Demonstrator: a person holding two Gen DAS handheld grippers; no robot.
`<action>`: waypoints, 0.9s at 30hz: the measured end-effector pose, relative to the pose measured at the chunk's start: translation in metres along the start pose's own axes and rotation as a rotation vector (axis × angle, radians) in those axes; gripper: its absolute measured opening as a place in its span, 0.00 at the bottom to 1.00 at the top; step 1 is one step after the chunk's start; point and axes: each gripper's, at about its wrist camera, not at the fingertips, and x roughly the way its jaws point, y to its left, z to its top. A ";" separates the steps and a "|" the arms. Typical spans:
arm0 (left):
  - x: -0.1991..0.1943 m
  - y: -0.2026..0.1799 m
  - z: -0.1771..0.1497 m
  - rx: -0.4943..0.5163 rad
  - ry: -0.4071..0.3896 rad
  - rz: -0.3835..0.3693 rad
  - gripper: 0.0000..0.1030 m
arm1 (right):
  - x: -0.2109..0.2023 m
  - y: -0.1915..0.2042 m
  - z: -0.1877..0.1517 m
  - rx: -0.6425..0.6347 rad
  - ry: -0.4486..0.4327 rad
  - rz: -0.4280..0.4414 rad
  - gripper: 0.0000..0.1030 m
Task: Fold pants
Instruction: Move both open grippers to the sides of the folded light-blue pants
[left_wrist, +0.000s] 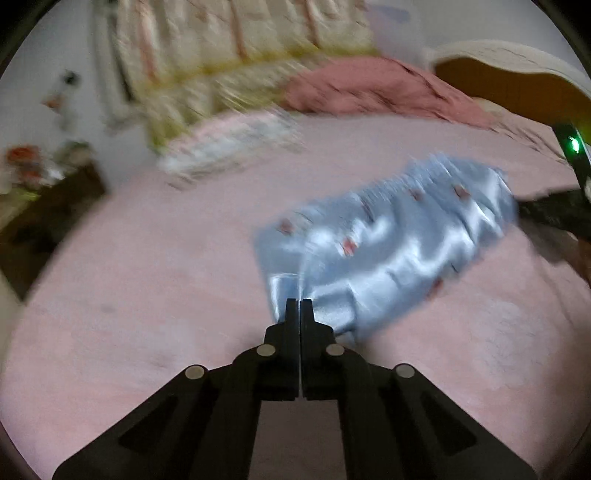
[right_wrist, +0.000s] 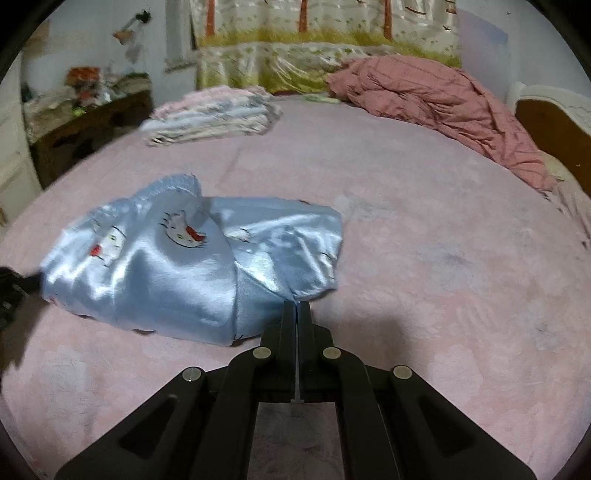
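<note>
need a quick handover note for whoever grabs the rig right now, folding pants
Left gripper: fingers shut on one edge of the shiny light-blue satin pants with cartoon cat print.
Right gripper: fingers shut on the opposite edge of the pants.
Pants sit bunched, partly doubled over, on the pink bedsheet.
Done: both ends gripped.
Left: flatten, finish the fold, probably set it by the stack of folded clothes.

A rumpled pink quilt (right_wrist: 443, 99) and folded clothes stack (right_wrist: 214, 114) lie apart on the bed (right_wrist: 424, 229).
</note>
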 end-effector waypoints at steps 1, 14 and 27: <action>-0.004 0.005 0.000 -0.026 -0.014 0.001 0.00 | 0.006 -0.001 0.000 0.006 0.025 -0.064 0.00; -0.018 0.018 -0.001 -0.070 -0.058 -0.096 0.28 | -0.037 -0.012 -0.006 0.052 -0.158 0.097 0.18; 0.013 -0.004 -0.005 -0.025 0.150 -0.244 0.20 | -0.038 0.043 -0.019 -0.116 -0.077 0.299 0.28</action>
